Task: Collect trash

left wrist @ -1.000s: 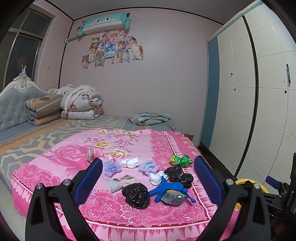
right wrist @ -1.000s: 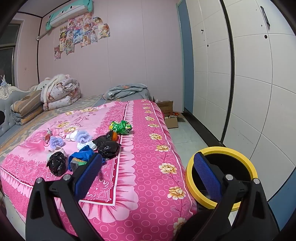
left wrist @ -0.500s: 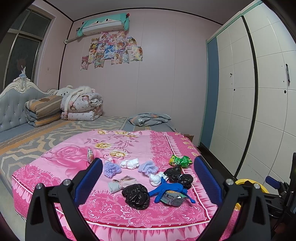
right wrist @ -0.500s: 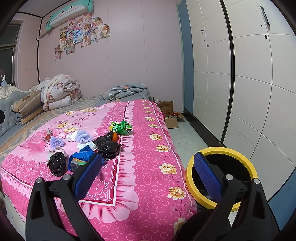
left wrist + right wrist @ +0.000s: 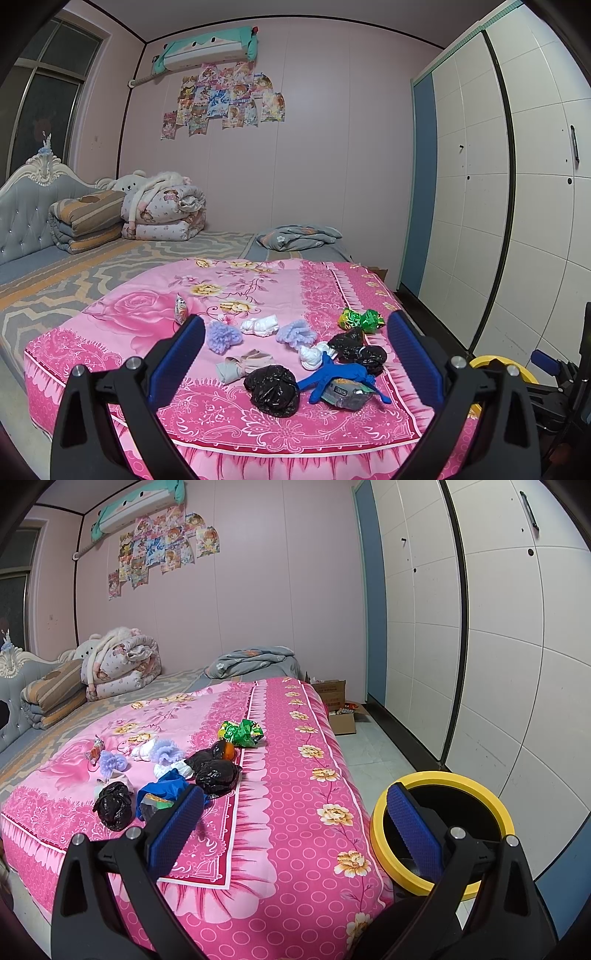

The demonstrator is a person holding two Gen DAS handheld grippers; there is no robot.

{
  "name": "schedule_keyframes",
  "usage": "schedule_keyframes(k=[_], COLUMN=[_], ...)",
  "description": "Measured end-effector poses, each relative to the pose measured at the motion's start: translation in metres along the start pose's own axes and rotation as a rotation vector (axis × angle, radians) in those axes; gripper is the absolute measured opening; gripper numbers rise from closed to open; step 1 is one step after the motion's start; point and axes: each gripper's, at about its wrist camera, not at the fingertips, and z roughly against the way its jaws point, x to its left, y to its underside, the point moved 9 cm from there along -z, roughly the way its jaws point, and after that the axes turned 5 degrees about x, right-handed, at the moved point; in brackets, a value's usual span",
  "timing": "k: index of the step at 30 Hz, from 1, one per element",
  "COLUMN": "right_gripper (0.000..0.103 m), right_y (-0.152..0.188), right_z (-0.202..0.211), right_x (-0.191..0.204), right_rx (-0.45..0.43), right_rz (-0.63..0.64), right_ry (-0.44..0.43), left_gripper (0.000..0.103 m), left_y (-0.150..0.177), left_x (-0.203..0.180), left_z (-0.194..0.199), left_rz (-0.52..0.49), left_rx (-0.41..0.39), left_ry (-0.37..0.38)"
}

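Observation:
Trash and socks lie mixed on the pink floral bedspread [image 5: 140, 314]: a crumpled black bag [image 5: 273, 389], two more black bags [image 5: 360, 350], a green wrapper [image 5: 360, 319], a silver snack packet [image 5: 345, 395] under a blue cloth [image 5: 332, 373], and a small wrapper [image 5: 181, 308]. My left gripper [image 5: 295, 363] hangs open above the bed's near edge, short of the pile. My right gripper [image 5: 299, 829] is open too, over the bed's right side, with the yellow-rimmed bin [image 5: 443, 827] behind its right finger. The black bags [image 5: 216, 773] and green wrapper [image 5: 242, 733] lie to its left.
Purple, white and beige rolled socks [image 5: 258, 326] sit among the trash. Folded quilts [image 5: 162, 214] and a headboard [image 5: 22, 218] stand at the far left. White wardrobe doors [image 5: 498, 627] line the right wall. A cardboard box [image 5: 338, 705] rests on the floor beyond the bed.
The left wrist view has tilted up slightly, so the pile sits a little lower in frame. The right gripper has not moved. Both stay open.

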Motion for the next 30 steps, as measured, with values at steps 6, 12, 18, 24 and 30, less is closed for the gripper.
schedule_keyframes(k=[6, 12, 18, 24, 30], right_gripper=[0.095, 0.095, 0.095, 0.095, 0.095], right_y=[0.0006, 0.0010, 0.0013, 0.0017, 0.0016], right_z=[-0.0005, -0.0010, -0.0017, -0.0025, -0.0032], right_x=[0.0001, 0.0002, 0.0000, 0.0002, 0.0002], right_rx=[0.001, 0.002, 0.003, 0.004, 0.005], right_rz=[-0.001, -0.001, -0.001, 0.000, -0.001], right_ry=[-0.001, -0.001, -0.001, -0.001, -0.001], left_gripper=[0.095, 0.095, 0.095, 0.095, 0.095], left_y=[-0.0012, 0.0003, 0.0025, 0.0038, 0.0043], left_x=[0.0012, 0.0023, 0.0038, 0.0037, 0.0044], left_z=[0.0032, 0.0036, 0.0027, 0.0021, 0.0011], left_rz=[0.001, 0.002, 0.004, 0.002, 0.004], left_rx=[0.000, 0.000, 0.005, 0.005, 0.007], left_ry=[0.000, 0.000, 0.003, 0.001, 0.004])
